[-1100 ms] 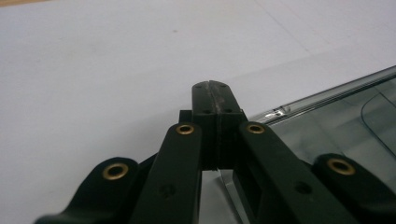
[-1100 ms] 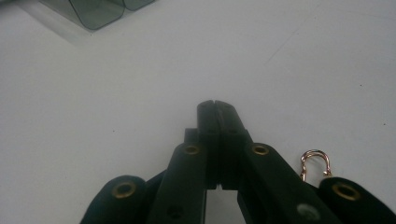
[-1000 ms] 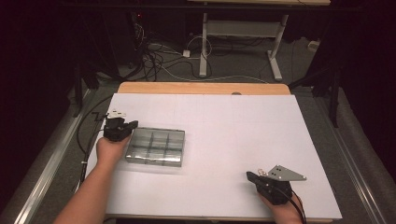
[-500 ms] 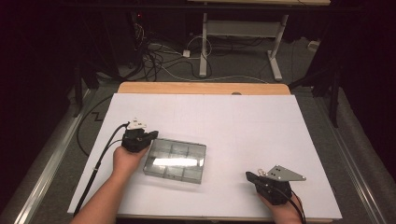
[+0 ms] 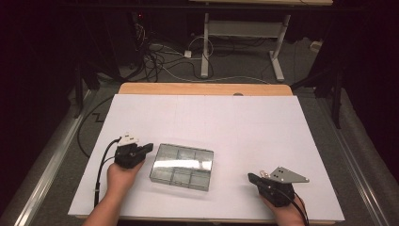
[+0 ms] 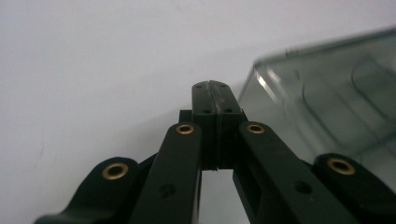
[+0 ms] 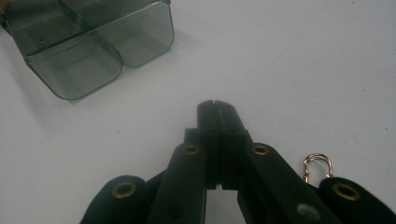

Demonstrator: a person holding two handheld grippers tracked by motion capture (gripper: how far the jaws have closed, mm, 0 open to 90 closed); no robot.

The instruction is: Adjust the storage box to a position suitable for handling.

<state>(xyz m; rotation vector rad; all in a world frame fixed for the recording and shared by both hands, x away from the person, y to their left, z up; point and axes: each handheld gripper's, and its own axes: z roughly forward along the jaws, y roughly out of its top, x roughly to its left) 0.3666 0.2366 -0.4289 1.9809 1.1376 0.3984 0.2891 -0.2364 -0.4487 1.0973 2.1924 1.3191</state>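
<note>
white table (image 5: 244,122); right gripper view reveals copper hook (image 7: 318,164) beside jaws.

The left hand-held gripper (image 5: 147,148) is lying low at the left, gripped from behind by the left hand (image 5: 123,173), its jaws pressing flat together on nothing. The right hand-held gripper (image 5: 251,177) is sitting at the near right, jaws likewise closed and empty, pointing leftward.
</note>
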